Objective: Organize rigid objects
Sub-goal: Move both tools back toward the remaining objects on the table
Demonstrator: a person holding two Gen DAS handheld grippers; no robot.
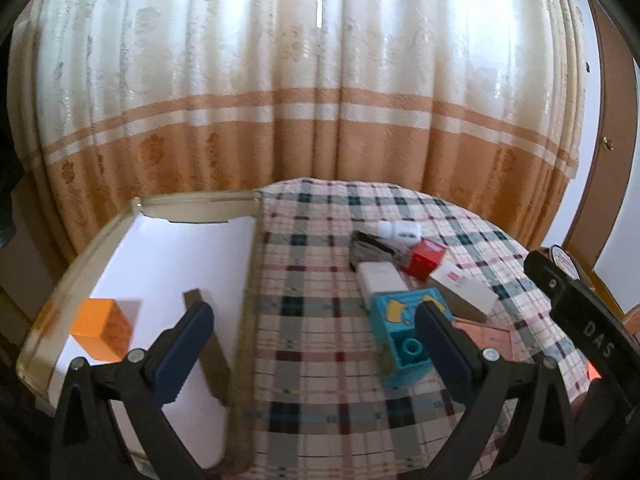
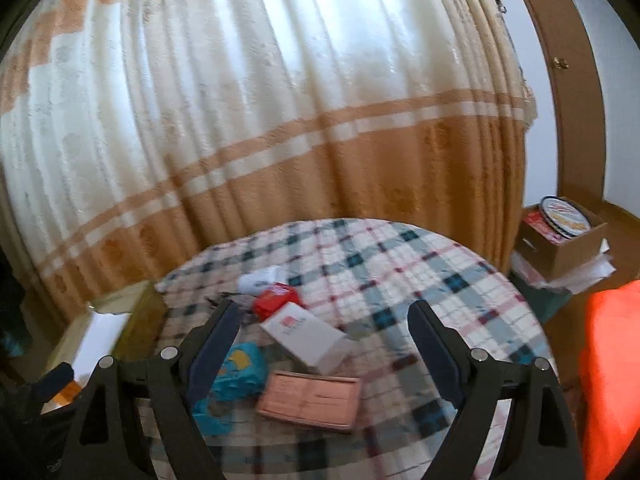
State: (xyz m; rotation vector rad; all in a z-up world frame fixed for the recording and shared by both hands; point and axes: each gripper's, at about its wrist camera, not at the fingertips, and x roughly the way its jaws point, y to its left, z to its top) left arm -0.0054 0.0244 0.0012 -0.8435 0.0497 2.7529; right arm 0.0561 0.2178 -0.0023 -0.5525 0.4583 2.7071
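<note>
Objects: clutter at 1 o'clock on plaid cloth (image 1: 312,344), orange box (image 1: 105,330) already in tray (image 1: 120,224) | left gripper (image 1: 314,344), right gripper (image 2: 320,340): both spread wide, empty | next, likely: straddle teal block (image 1: 404,320) squarely, clear of white box (image 1: 466,286)

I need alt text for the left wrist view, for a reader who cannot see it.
The open left gripper hovers over a checked tablecloth, holding nothing. To its left, a shallow tray holds an orange box; to its right lie a blue box, white boxes and a red box, with a curtain behind.
</note>
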